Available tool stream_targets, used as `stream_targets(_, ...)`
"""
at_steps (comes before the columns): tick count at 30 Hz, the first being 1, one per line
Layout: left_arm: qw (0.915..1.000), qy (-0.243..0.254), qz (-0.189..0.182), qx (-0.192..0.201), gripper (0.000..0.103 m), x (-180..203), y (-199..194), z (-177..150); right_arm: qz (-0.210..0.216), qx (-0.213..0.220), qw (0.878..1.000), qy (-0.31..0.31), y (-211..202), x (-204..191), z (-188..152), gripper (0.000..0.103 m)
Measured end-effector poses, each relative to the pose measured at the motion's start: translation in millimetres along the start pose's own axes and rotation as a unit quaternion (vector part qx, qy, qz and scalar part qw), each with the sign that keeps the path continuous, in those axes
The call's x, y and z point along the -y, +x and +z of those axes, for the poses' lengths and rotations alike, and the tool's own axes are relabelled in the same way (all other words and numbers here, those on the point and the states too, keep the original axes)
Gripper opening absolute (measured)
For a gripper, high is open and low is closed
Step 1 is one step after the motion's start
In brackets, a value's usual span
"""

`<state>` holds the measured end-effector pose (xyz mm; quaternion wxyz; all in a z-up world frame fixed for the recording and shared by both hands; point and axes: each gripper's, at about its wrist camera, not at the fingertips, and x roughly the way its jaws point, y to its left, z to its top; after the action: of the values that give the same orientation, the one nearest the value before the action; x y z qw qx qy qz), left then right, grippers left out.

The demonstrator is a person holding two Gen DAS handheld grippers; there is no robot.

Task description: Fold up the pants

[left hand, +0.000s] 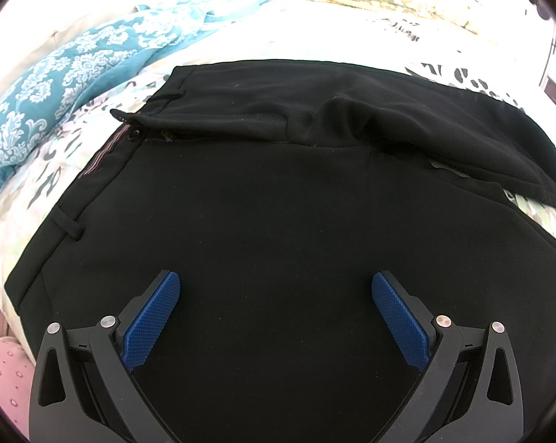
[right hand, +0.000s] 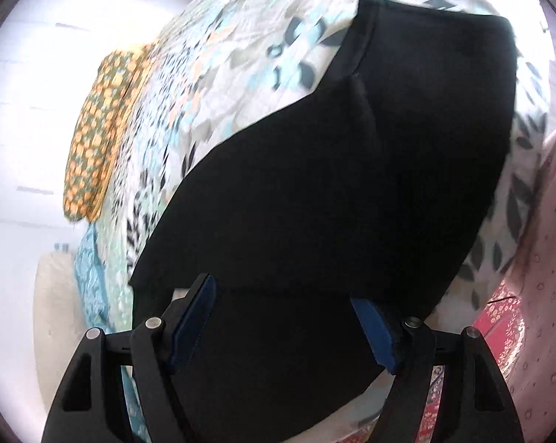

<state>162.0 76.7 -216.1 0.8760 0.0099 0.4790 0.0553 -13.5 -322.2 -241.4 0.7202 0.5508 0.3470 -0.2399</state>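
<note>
Both grippers — left (left hand: 276, 284), right (right hand: 283, 295) — stand wide and empty over the black pants (left hand: 278, 192) spread on the floral bedspread (right hand: 241, 55); risk: pinching one layer only near the bunched crotch drags the fold askew.

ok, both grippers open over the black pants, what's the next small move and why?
Probably lower the left gripper to pinch the waistband. The black pants lie spread on the floral bedsheet, fly open, nothing gripped. The right gripper hangs open over the leg fabric.
</note>
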Motion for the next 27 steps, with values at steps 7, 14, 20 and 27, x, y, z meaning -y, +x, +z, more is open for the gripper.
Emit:
stream_targets(7, 1.0000, 0.000, 0.000, 0.003, 0.103, 0, -1, -2, 0.013, 0.019, 0.999, 0.036, -4, 14, 9, 0.075)
stream_targets(14, 1.0000, 0.001, 0.001, 0.004, 0.103, 0, -1, -3, 0.015, 0.037, 0.997, 0.060, -15, 25, 19, 0.075)
stream_targets(20, 1.0000, 0.001, 0.001, 0.004, 0.103, 0, -1, -3, -0.004, 0.025, 1.000, 0.014, -19, 26, 23, 0.032)
stream_targets(27, 0.9999, 0.000, -0.002, -0.011, 0.103, 0, -2, 1, 0.019, 0.043, 0.993, -0.105, -52, -8, 22, 0.021)
